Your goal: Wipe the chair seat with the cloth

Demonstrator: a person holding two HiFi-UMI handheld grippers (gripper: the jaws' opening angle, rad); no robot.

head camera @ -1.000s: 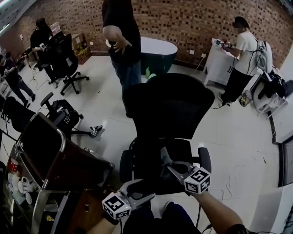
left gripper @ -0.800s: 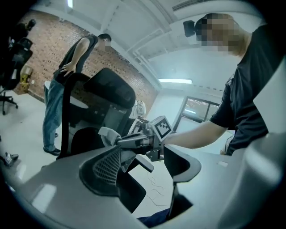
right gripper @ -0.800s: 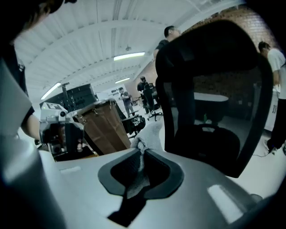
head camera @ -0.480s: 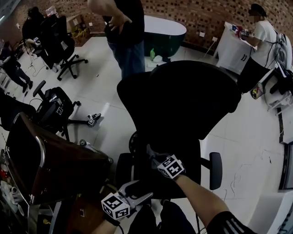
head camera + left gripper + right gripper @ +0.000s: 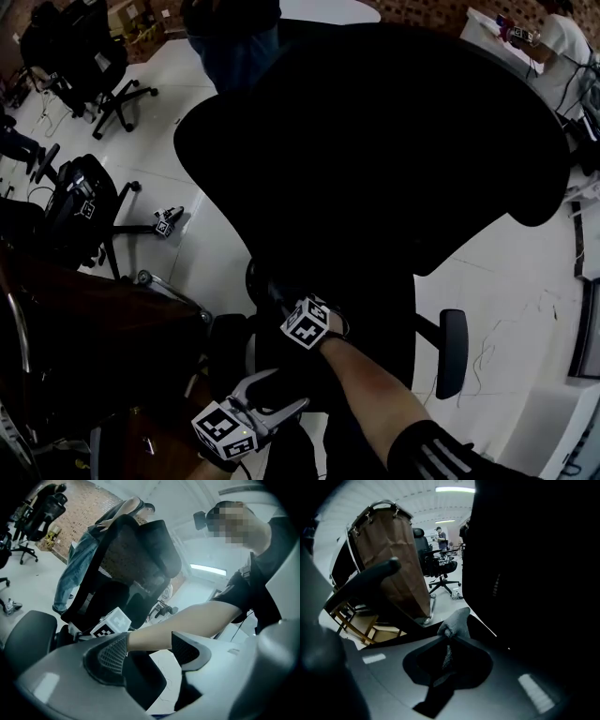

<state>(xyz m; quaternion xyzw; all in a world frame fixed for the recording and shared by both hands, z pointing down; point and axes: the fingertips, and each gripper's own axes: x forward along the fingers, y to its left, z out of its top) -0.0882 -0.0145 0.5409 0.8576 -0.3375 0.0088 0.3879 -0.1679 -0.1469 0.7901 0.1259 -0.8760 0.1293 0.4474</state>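
Note:
The black office chair fills the head view, its mesh backrest (image 5: pixel 375 131) above the dark seat (image 5: pixel 375 305). My right gripper (image 5: pixel 279 302) reaches low over the seat's left side, its marker cube facing up. In the right gripper view, that gripper (image 5: pixel 449 637) is shut on a small grey cloth (image 5: pixel 455 622) that bunches out past the jaw tips, close to the seat's edge. My left gripper (image 5: pixel 281 389) hangs open near the seat's front edge with nothing in it. In the left gripper view, its pads (image 5: pixel 110 656) frame my right forearm (image 5: pixel 187 620).
A brown chair (image 5: pixel 84 319) stands close on the left, beside the black chair's left armrest (image 5: pixel 370 581). The right armrest (image 5: pixel 453 352) sticks out over white floor. More office chairs (image 5: pixel 80 202) and a person in jeans (image 5: pixel 230 37) stand beyond.
The view has dropped closer to the chair. My right gripper has moved left and forward across the seat. The left gripper has stayed in place, open.

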